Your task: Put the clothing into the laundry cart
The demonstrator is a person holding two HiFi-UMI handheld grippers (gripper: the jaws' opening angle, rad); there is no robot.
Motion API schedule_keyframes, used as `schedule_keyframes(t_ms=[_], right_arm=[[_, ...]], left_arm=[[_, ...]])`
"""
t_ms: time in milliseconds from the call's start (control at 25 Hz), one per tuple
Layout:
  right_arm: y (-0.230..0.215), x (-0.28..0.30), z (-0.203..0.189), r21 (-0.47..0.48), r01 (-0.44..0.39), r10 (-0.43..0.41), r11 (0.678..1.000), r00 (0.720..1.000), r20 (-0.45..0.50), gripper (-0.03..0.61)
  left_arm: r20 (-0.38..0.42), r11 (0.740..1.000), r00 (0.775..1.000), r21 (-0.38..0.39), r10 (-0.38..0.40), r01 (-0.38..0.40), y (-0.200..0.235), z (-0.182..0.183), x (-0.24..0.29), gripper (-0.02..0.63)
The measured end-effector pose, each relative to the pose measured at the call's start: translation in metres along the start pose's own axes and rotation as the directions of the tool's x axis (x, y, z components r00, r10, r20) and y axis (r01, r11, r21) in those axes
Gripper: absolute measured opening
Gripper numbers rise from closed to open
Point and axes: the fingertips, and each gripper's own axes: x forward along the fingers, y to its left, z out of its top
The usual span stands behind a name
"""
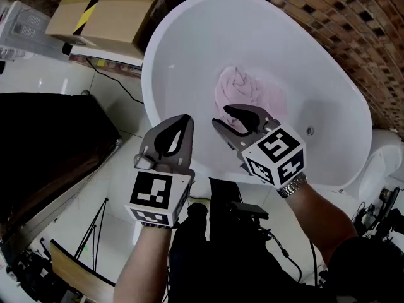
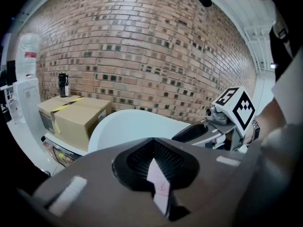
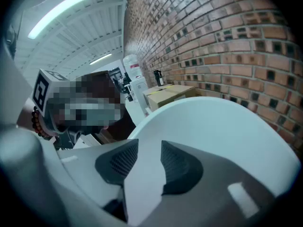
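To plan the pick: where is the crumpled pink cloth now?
Head view: the crumpled pink cloth lies inside the white oval tub, near its middle, just beyond the right gripper.

Dark cart (image 1: 47, 147), perhaps, off left edge

I count two grippers of mine: one left gripper (image 1: 187, 120) and one right gripper (image 1: 221, 117). There are two marker cubes, the left marker cube (image 1: 154, 194) and the right marker cube (image 1: 278, 153). One white bathtub (image 1: 189, 49) lies ahead, with one crumpled pink garment (image 1: 243, 90) inside it. Left of the bathtub are one cardboard box (image 1: 107, 8), one black bottle (image 2: 62, 84) on that box, one water dispenser (image 2: 26, 74) and one black laundry cart (image 1: 44, 144). One wristwatch (image 1: 291, 186) is on my right wrist, near the bathtub's rim.
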Motion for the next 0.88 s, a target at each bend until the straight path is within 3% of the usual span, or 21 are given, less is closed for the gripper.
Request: schedule_keyframes(t_ms=[240, 360, 560, 880], right_arm=[[-0.072, 0.038, -0.077, 0.066, 0.068, -0.063, 0.995, 0.995, -0.076, 0.183], [-0.102, 0.058, -0.121, 0.098, 0.103, -0.090, 0.990, 0.987, -0.129, 0.198], [-0.155, 0.091, -0.188, 0.146, 0.185, -0.157, 0.972, 0.970, -0.183, 0.226], [-0.230, 0.149, -0.291, 0.109, 0.285, -0.254, 0.952, 0.938, -0.238, 0.265]], left_arm=[[-0.108, 0.999, 0.994, -0.031, -0.022, 0.019, 0.003, -0.056, 0.059, 0.003], [-0.080, 0.999, 0.996, -0.008, -0.035, 0.034, 0.008, -0.078, 0.089, 0.003], [-0.108, 0.998, 0.992, -0.011, -0.062, 0.061, 0.011, -0.127, 0.134, 0.003], [-0.122, 0.997, 0.990, -0.005, -0.072, 0.072, 0.016, -0.221, 0.196, 0.003]])
